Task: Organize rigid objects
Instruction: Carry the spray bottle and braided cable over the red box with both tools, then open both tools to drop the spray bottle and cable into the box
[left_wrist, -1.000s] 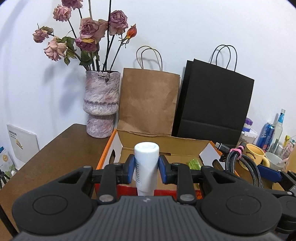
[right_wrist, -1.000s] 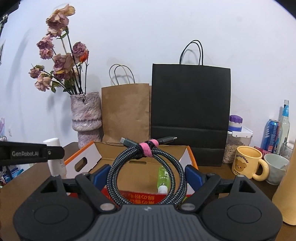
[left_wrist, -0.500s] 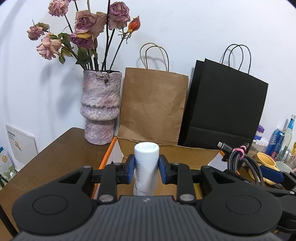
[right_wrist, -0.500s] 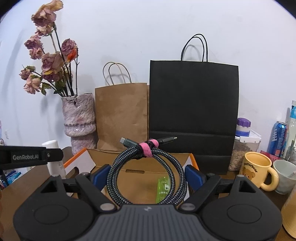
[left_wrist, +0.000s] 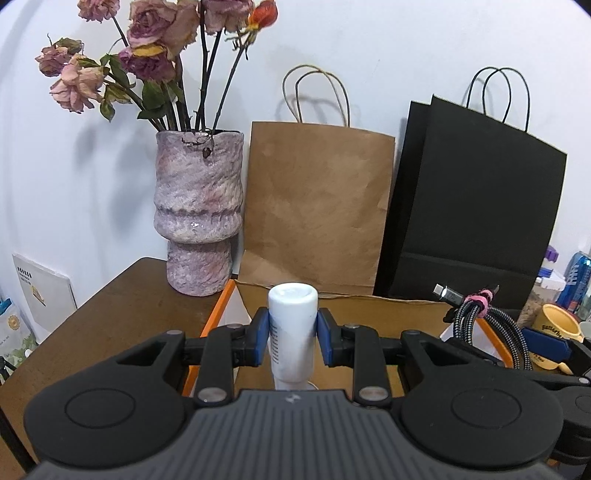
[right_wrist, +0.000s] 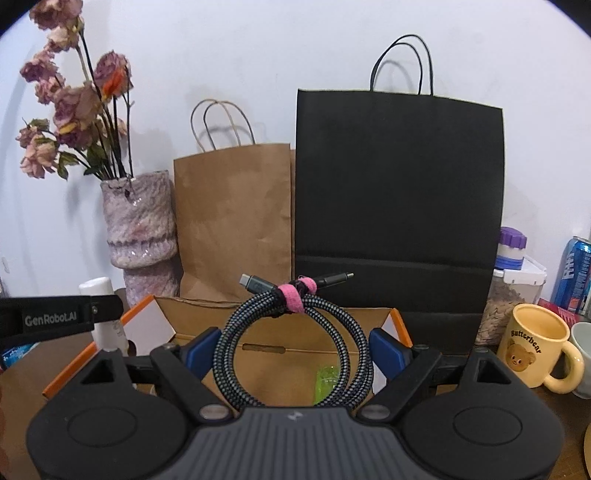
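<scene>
My left gripper (left_wrist: 292, 340) is shut on a white bottle (left_wrist: 292, 332), held upright over the left end of an open cardboard box (left_wrist: 369, 306) with orange edges. My right gripper (right_wrist: 294, 349) is shut on a coiled braided cable (right_wrist: 295, 332) bound with a pink strap, held above the same box (right_wrist: 280, 354). A green item (right_wrist: 327, 382) lies inside the box. The white bottle (right_wrist: 105, 314) and the left gripper's body show at the left of the right wrist view. The cable (left_wrist: 487, 328) shows at the right of the left wrist view.
A pink vase (left_wrist: 199, 218) with dried roses, a brown paper bag (left_wrist: 317, 206) and a black paper bag (left_wrist: 476, 203) stand behind the box against the wall. A yellow mug (right_wrist: 535, 347), a jar (right_wrist: 506, 288) and a blue can (right_wrist: 574, 273) stand at the right.
Both grippers have moved forward toward the box and bags, still holding the bottle and the cable. The box interior now sits lower in both views.
</scene>
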